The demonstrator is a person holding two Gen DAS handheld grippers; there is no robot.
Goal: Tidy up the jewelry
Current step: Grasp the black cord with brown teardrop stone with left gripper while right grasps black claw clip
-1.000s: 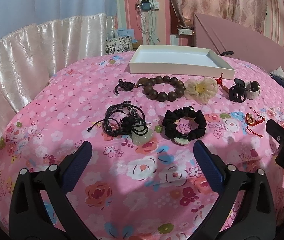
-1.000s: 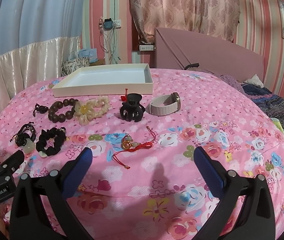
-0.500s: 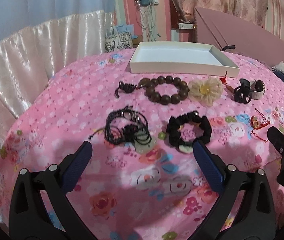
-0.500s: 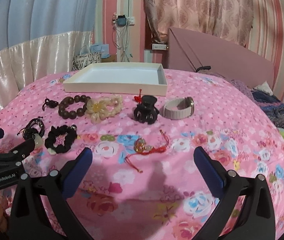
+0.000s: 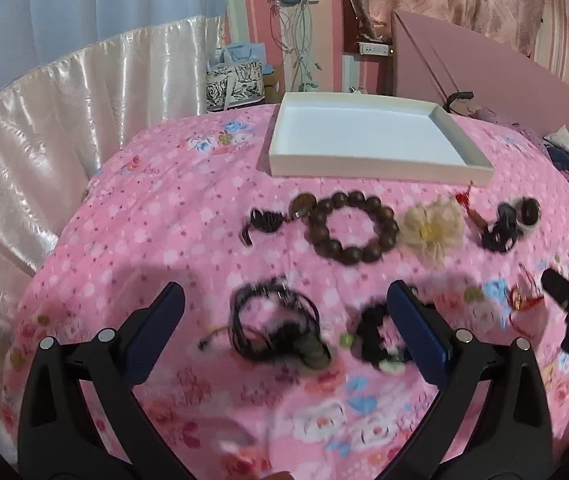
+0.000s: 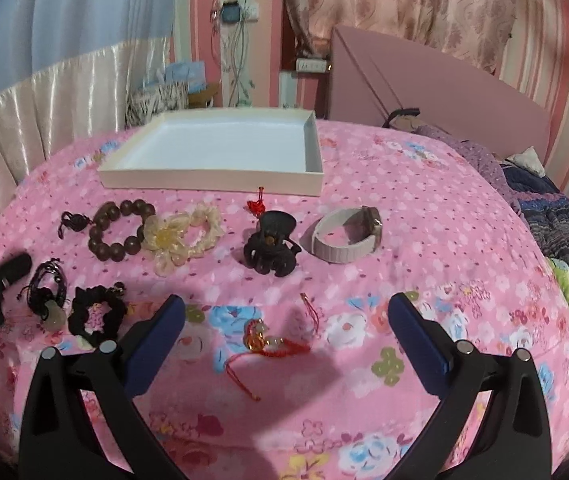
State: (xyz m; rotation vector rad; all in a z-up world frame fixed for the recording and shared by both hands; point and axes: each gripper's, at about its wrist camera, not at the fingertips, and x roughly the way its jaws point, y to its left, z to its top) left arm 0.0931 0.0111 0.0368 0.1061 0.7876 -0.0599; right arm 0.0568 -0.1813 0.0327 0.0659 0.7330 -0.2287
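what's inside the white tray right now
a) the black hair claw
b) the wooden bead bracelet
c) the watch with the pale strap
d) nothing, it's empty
d: the white tray shows only its bare white floor, while the wooden bead bracelet, the black hair claw and the watch all lie on the pink floral cover in front of it.

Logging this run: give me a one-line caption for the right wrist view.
Open right gripper above a red charm; clip, watch, bracelets and empty tray beyond.
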